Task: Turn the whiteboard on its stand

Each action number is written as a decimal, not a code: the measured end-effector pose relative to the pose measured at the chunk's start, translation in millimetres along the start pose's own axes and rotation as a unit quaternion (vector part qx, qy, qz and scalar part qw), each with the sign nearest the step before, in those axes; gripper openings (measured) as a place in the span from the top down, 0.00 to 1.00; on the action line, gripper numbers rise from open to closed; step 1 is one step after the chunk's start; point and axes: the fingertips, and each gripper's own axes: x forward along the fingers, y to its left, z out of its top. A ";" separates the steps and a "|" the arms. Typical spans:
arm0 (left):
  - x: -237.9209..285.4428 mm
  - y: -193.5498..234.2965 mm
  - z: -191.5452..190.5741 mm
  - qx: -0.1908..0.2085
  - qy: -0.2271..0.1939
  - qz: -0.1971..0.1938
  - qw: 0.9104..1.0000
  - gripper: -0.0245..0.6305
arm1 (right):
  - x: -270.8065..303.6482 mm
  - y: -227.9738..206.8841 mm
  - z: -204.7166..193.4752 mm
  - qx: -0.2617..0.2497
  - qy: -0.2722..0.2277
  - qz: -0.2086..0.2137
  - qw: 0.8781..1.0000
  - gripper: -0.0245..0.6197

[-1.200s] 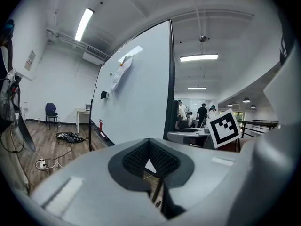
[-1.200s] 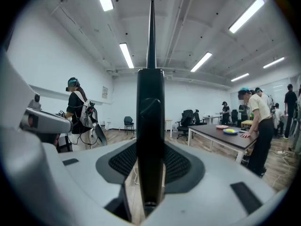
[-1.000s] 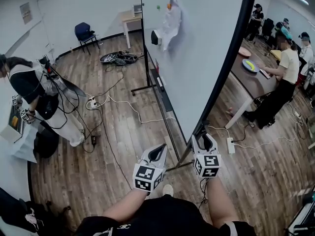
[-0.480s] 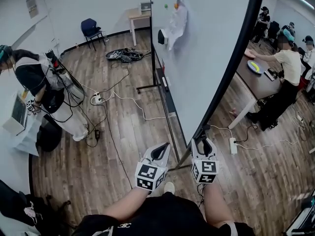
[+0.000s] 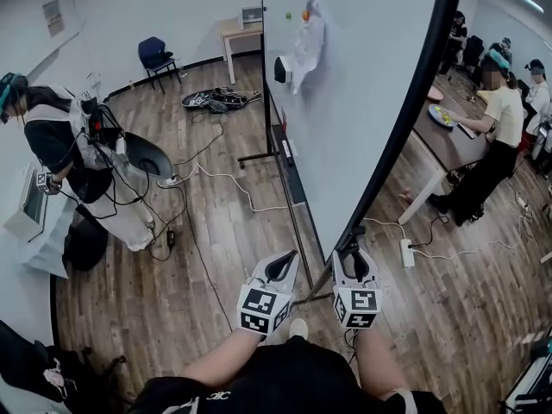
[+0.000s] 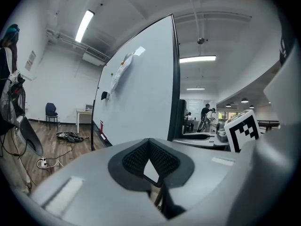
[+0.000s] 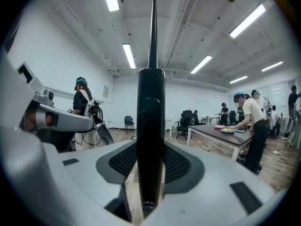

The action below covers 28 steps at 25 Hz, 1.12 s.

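The big whiteboard (image 5: 362, 84) stands on its wheeled stand (image 5: 259, 155), seen edge-on ahead of me. A white cloth and small magnets cling to its face. My right gripper (image 5: 352, 253) is shut on the board's black frame edge (image 5: 405, 119) near the lower corner. In the right gripper view that frame (image 7: 150, 126) runs straight up between the pads (image 7: 181, 161). My left gripper (image 5: 278, 267) hovers just left of it, shut and empty, apart from the board. The left gripper view shows the board's face (image 6: 141, 98) ahead.
A person hung with cables (image 5: 69, 145) stands at the left. A dark table (image 5: 448, 141) with people around it is at the right, behind the board. Power strips (image 5: 405, 253) and cords lie on the wood floor. A blue chair (image 5: 153, 57) and small desk (image 5: 241, 37) stand at the back.
My right gripper has kept its hold on the frame. The board's near edge has shifted slightly in view. The person at the left has moved a little.
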 end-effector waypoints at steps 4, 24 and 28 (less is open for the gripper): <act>-10.2 -1.0 -4.7 -0.001 0.001 -0.005 1.000 0.95 | -11.2 10.7 -3.3 0.000 -0.005 -0.006 1.000 0.69; -58.4 -20.5 -8.3 -0.006 -0.004 -0.028 1.000 0.95 | -118.2 16.4 49.8 0.054 -0.161 -0.044 0.985 0.69; -60.4 -27.5 -10.1 -0.006 -0.004 -0.030 1.000 0.95 | -144.6 -2.8 65.9 0.060 -0.181 -0.084 0.978 0.94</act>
